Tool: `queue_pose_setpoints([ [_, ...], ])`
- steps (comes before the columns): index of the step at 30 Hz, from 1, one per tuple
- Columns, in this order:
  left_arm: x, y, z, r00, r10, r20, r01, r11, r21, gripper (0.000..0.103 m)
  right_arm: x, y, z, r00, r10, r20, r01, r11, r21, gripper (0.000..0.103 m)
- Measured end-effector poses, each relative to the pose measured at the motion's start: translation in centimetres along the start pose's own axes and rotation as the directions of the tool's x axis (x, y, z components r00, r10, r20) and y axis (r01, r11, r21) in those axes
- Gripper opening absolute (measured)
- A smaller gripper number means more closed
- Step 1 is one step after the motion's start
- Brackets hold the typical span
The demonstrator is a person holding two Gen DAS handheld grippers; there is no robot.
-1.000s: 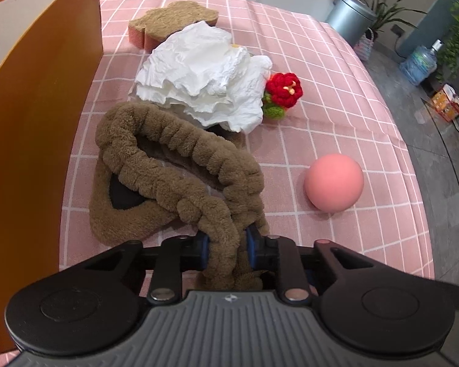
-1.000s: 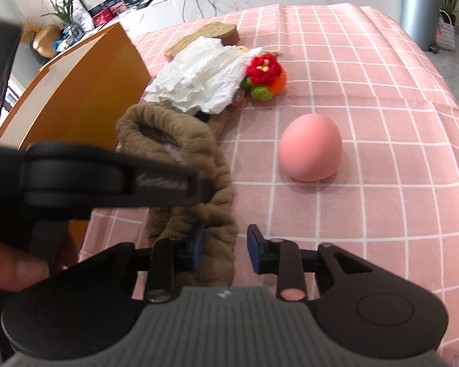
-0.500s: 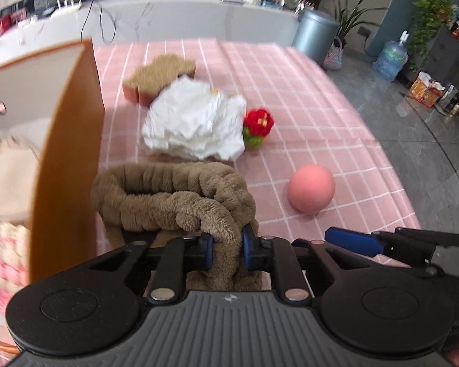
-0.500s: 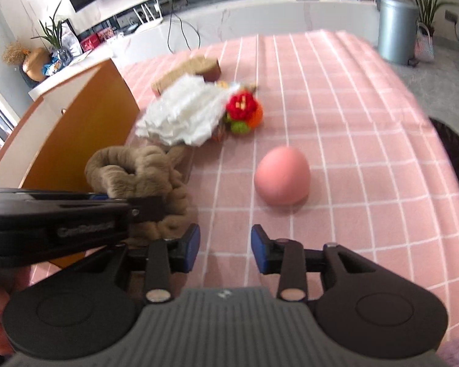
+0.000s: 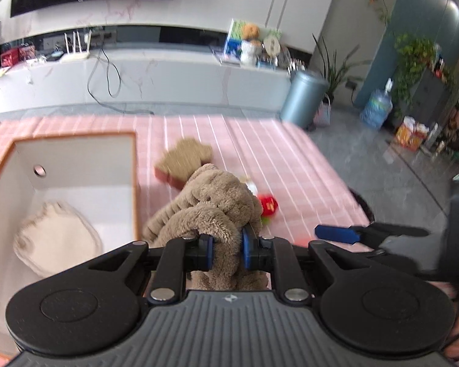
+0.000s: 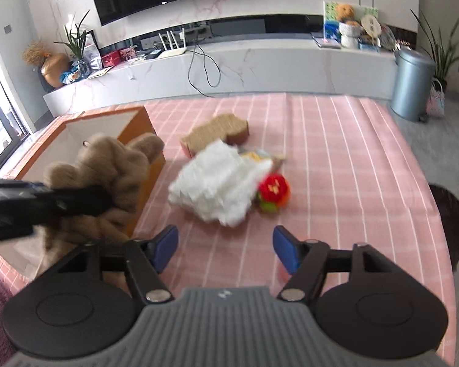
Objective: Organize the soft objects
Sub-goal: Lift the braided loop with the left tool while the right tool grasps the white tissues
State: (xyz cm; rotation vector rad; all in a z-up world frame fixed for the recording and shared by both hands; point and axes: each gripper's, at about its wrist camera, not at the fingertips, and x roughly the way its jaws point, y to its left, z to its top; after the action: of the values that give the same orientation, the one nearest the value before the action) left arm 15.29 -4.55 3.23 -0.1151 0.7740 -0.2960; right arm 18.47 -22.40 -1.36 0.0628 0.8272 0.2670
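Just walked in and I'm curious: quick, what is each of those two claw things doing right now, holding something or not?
Left gripper: jaws closed on the brown fuzzy slipper, lifted beside the orange box.
Right gripper: jaws wide open, holding nothing.

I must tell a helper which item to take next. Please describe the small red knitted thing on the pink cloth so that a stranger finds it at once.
Start at the pink checked tablecloth, to the right of the orange box. Near its middle lies a crumpled white tissue pile; the red knitted flower touches that pile's right edge. It is the only bright red thing there, with green and orange at its base, and much smaller than the tissue or the brown sponge behind.
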Motion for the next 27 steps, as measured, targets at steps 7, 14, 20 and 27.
queue_pose_setpoints([
  [7, -1.4, 3.3, 3.1, 0.995, 0.014, 0.097, -0.010, 0.999, -0.044, 0.020, 5.5, 1.1, 2.9, 1.000, -0.001, -0.031, 0.002, 1.000, 0.011, 0.080],
  [14, -0.3, 6.3, 4.2, 0.991, 0.088, 0.103, -0.083, 0.995, -0.054, 0.020, 11.1, 2.3, 5.1, 0.997, -0.039, -0.068, 0.038, 0.999, -0.010, 0.082],
  [20, 1.4, 8.7, 3.6, 0.995, 0.077, 0.068, -0.071, 0.994, -0.087, 0.020, 14.9, 2.3, 5.0, 0.986, -0.065, -0.154, 0.068, 0.998, 0.009, 0.082],
  [27, 1.9, 9.7, 2.5, 0.996, 0.076, 0.050, -0.070, 0.992, -0.107, 0.020, 14.7, 3.4, 3.9, 0.988, -0.084, -0.126, 0.078, 0.996, -0.047, 0.054],
])
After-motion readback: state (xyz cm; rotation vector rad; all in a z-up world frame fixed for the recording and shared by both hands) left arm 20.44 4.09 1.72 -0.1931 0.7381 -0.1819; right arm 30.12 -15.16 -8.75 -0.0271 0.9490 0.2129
